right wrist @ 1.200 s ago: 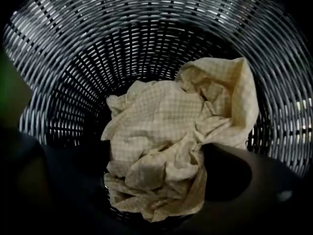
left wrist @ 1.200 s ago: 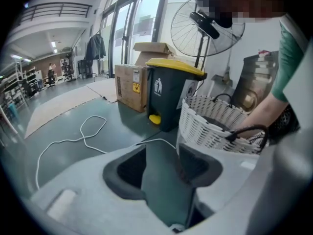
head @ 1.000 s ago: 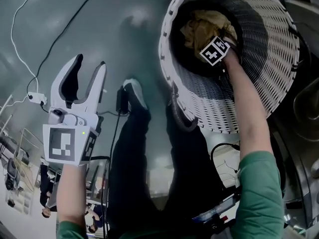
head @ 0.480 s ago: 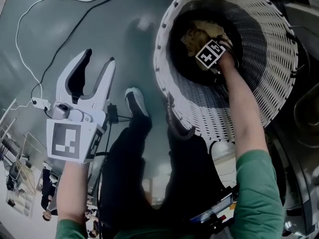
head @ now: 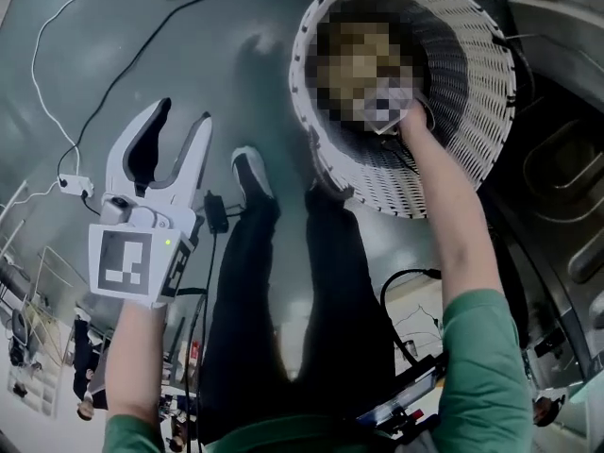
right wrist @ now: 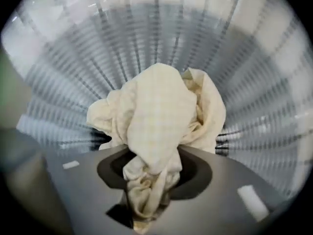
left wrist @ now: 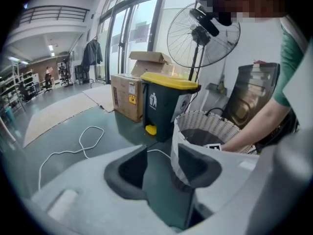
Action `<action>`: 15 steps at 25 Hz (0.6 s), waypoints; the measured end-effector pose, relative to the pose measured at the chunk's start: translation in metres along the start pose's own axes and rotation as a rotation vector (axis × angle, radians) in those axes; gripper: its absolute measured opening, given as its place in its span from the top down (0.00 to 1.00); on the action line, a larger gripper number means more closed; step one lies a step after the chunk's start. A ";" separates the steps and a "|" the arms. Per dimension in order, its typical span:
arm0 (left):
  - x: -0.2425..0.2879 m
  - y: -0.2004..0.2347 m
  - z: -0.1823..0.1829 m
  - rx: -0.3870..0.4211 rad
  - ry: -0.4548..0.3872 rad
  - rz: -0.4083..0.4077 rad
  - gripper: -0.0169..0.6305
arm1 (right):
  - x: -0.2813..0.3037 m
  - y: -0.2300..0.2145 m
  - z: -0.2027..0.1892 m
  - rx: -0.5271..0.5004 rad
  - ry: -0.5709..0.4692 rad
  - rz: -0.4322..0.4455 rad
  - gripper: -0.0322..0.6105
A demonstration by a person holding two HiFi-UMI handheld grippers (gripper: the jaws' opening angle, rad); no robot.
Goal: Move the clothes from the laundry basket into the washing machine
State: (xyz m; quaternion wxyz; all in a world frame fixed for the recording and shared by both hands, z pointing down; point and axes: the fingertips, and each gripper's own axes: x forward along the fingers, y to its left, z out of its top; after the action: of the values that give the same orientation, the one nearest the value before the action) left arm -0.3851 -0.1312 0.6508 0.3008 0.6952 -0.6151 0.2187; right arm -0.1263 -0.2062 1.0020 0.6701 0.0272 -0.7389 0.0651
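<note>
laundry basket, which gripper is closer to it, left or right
Right. The right gripper is inside the laundry basket, jaws closing on the cream cloth. The left gripper is outside it over the floor, apart from its rim, jaws closing slightly with nothing between them.

Green bin [left wrist: 164,106] w/ yellow lid stands beside cardboard box [left wrist: 128,96]; pedestal fan [left wrist: 203,33] behind. White cable [left wrist: 92,127] loops on floor in front.

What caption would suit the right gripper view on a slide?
Right gripper closing its jaws on a bunched cream cloth inside the white laundry basket.
</note>
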 end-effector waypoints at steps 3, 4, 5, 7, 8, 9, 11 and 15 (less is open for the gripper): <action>-0.023 -0.004 0.030 -0.001 -0.027 -0.003 0.67 | -0.052 0.002 0.009 0.008 -0.035 0.008 0.68; -0.030 -0.004 0.041 -0.003 -0.039 -0.004 0.67 | -0.070 0.001 0.012 0.007 -0.045 0.010 0.68; -0.037 -0.004 0.052 -0.005 -0.051 -0.003 0.67 | -0.089 0.001 0.015 0.006 -0.055 0.010 0.68; -0.052 -0.004 0.074 -0.010 -0.071 -0.003 0.67 | -0.128 -0.001 0.021 0.012 -0.081 0.003 0.68; -0.060 -0.004 0.085 -0.011 -0.080 -0.005 0.67 | -0.148 -0.002 0.024 0.024 -0.098 -0.002 0.68; -0.069 -0.004 0.095 -0.011 -0.087 -0.008 0.68 | -0.169 -0.003 0.027 0.043 -0.118 -0.007 0.68; -0.086 -0.006 0.116 -0.011 -0.102 -0.013 0.68 | -0.211 -0.002 0.032 0.086 -0.160 -0.017 0.68; -0.118 -0.008 0.161 0.004 -0.150 -0.023 0.68 | -0.298 -0.008 0.040 0.148 -0.239 -0.073 0.68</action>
State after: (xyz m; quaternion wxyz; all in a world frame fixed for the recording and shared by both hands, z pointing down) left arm -0.4054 -0.1561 0.4539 0.2550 0.7173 -0.6274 0.1638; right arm -0.1352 -0.2335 0.7026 0.5756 0.1110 -0.8050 0.0914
